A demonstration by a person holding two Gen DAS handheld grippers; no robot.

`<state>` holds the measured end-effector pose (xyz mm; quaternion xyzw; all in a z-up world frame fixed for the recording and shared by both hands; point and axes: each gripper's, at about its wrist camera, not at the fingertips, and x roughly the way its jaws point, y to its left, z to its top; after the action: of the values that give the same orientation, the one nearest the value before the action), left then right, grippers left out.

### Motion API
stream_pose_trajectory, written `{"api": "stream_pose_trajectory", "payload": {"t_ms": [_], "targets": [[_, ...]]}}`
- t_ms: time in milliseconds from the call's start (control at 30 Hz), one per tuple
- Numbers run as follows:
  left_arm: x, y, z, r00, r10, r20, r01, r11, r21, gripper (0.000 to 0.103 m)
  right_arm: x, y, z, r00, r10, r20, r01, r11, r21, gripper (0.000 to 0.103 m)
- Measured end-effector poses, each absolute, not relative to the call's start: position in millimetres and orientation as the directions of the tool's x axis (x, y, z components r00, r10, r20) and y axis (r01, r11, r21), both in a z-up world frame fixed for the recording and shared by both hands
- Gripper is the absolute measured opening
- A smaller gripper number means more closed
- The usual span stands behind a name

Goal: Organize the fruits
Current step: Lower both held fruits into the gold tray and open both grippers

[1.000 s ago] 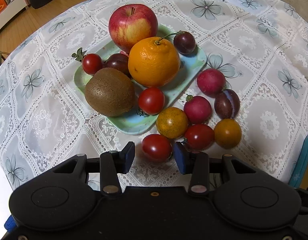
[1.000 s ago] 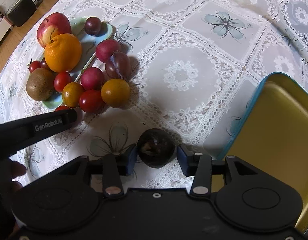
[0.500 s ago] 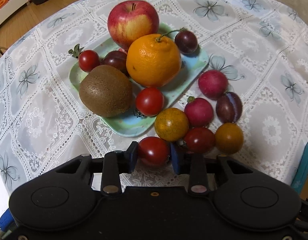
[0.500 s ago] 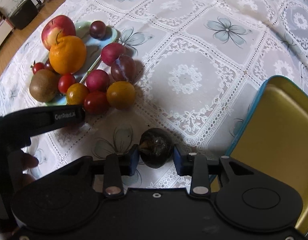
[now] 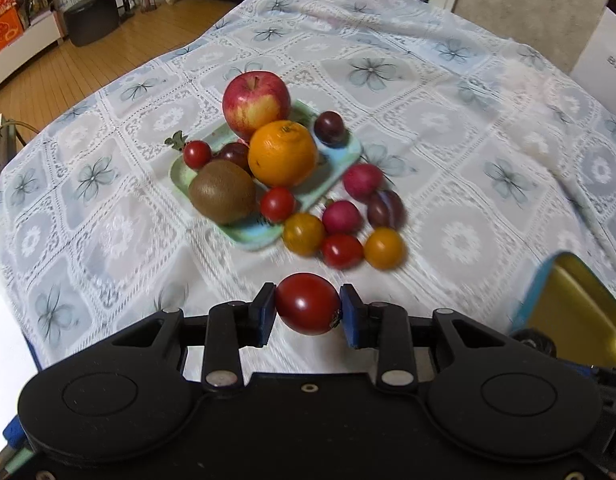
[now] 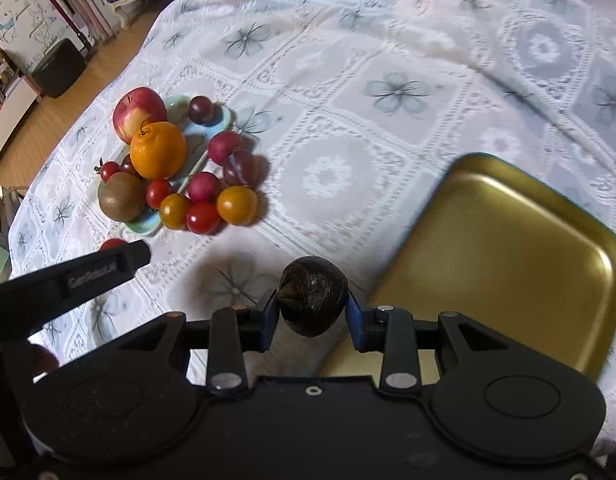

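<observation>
My left gripper (image 5: 308,310) is shut on a red cherry tomato (image 5: 306,308), lifted above the tablecloth. My right gripper (image 6: 312,308) is shut on a dark wrinkled round fruit (image 6: 313,296), also raised, just left of the gold tray (image 6: 508,264). A pale green plate (image 5: 252,236) holds an apple (image 5: 256,100), an orange (image 5: 282,152), a kiwi (image 5: 222,192), dark plums and small tomatoes. Beside the plate lie several loose small fruits (image 5: 344,232): red, orange and purple. The left gripper's finger (image 6: 108,268) shows at the left of the right wrist view.
A lace tablecloth with blue flowers (image 6: 400,92) covers the round table. The gold tray with a blue rim (image 5: 572,304) lies at the right. Wooden floor and a dark box (image 5: 92,16) lie beyond the table's far left edge.
Both grippers closed on their fruit, the left on the cherry tomato and the right on the dark fruit, then rose from the cloth. The view widened; more of the gold tray shows.
</observation>
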<state>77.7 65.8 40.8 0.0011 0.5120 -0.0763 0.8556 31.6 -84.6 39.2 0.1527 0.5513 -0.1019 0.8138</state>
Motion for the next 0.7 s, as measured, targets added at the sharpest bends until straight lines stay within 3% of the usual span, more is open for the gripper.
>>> {"api": "stream_pose_trajectory", "payload": {"t_ms": [700], "targets": [[-27.8, -51.6, 29.1, 0.335, -0.183, -0.924, 0.354, 0.934, -0.057, 0.043, -87.4, -184.2, 20.5, 0.312, -0.069, -0.947, 0.542, 0.832, 0.118, 0.036]]}}
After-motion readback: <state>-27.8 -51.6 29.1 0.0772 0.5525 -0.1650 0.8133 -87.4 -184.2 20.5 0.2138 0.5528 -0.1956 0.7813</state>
